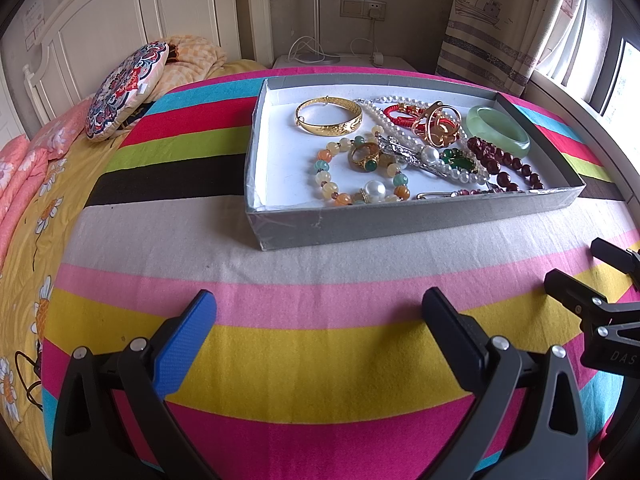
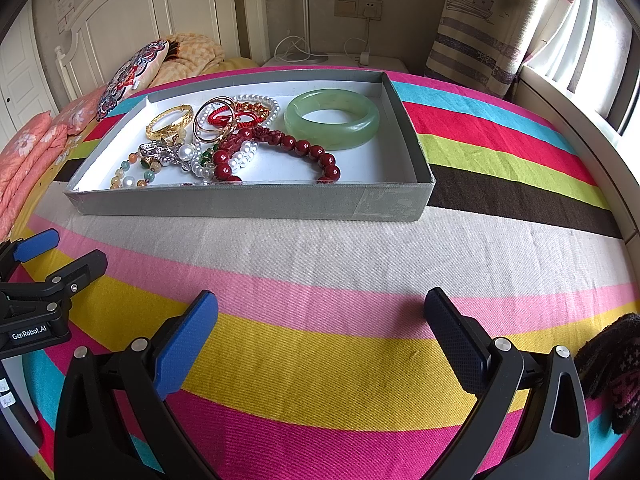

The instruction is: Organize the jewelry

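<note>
A shallow grey box (image 1: 360, 228) (image 2: 240, 204) with a white floor lies on the striped cloth and holds several pieces of jewelry. Inside are a gold bangle (image 1: 329, 120) (image 2: 170, 122), a pale green jade bangle (image 1: 498, 130) (image 2: 332, 118), a dark red bead bracelet (image 1: 504, 168) (image 2: 280, 152), a pastel bead bracelet (image 1: 352, 176), pearl strands (image 1: 390, 120) and a red cord piece (image 1: 400, 112). My left gripper (image 1: 320, 312) hovers open over the cloth in front of the box, holding nothing. My right gripper (image 2: 322, 312) is open and empty too, to the right of the left one.
A striped cloth (image 1: 320, 352) covers the bed. A patterned round cushion (image 1: 128, 88) and a folded blanket (image 1: 192, 60) lie at the back left. A nightstand with cables (image 1: 340, 60) and a curtain (image 1: 500, 20) stand behind. A dark knitted item (image 2: 612, 368) lies at the right.
</note>
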Demonstrator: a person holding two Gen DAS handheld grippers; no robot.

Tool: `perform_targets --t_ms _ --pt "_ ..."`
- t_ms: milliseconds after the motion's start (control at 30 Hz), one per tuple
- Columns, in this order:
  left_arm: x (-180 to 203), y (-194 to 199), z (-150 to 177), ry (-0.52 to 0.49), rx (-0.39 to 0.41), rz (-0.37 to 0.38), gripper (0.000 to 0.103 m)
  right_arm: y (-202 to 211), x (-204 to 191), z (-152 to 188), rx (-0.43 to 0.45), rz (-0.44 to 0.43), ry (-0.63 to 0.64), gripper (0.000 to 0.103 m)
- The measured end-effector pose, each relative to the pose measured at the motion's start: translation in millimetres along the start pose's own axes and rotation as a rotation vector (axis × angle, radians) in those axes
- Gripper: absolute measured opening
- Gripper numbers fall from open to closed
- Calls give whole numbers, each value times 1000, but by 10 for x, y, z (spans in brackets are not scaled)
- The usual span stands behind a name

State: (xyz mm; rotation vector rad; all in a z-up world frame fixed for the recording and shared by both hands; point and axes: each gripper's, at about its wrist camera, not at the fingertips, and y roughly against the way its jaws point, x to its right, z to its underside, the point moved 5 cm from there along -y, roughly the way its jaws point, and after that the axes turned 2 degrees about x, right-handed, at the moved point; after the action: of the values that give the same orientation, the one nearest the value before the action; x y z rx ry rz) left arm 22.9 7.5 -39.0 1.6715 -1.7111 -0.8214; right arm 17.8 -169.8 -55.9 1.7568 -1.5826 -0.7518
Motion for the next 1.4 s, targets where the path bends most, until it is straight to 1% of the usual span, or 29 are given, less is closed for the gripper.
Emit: perform_targets --t_ms 1400 --pt "-1 1 1 0 0 0 101 3 2 1 0 0 0 99"
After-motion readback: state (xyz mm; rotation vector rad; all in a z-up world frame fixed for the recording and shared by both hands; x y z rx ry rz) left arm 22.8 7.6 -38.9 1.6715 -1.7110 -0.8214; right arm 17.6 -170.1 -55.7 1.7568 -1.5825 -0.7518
